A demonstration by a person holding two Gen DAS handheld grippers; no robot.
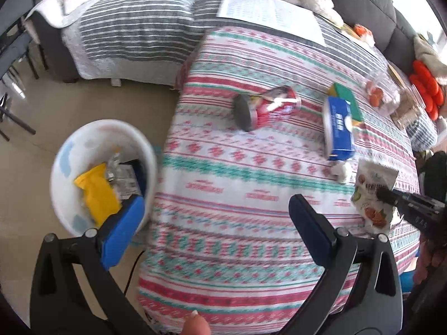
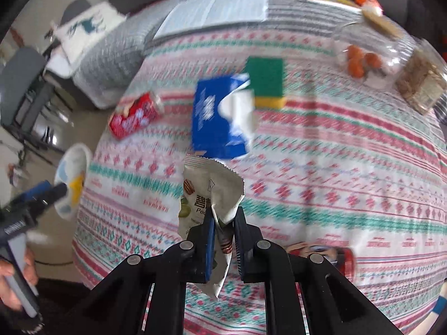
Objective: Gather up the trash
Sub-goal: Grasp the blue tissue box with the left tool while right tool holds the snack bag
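My right gripper (image 2: 223,220) is shut on a white snack wrapper (image 2: 208,192) and holds it above the patterned tablecloth (image 2: 335,167); the wrapper also shows in the left wrist view (image 1: 373,192). My left gripper (image 1: 215,217) is open and empty, over the table's left edge beside a white bin (image 1: 83,150) on the floor that holds yellow and other trash. The bin also shows in the right wrist view (image 2: 71,178). A crushed red can (image 1: 268,106) lies on the cloth; it also shows in the right wrist view (image 2: 134,115).
A blue tissue pack (image 1: 338,128) and a green-yellow sponge (image 1: 347,100) lie mid-table. A clear container of orange fruit (image 2: 363,61), a jar (image 2: 421,83) and papers (image 1: 271,14) sit further back. A second red can (image 2: 321,254) lies near the right gripper. A sofa and chairs stand beyond.
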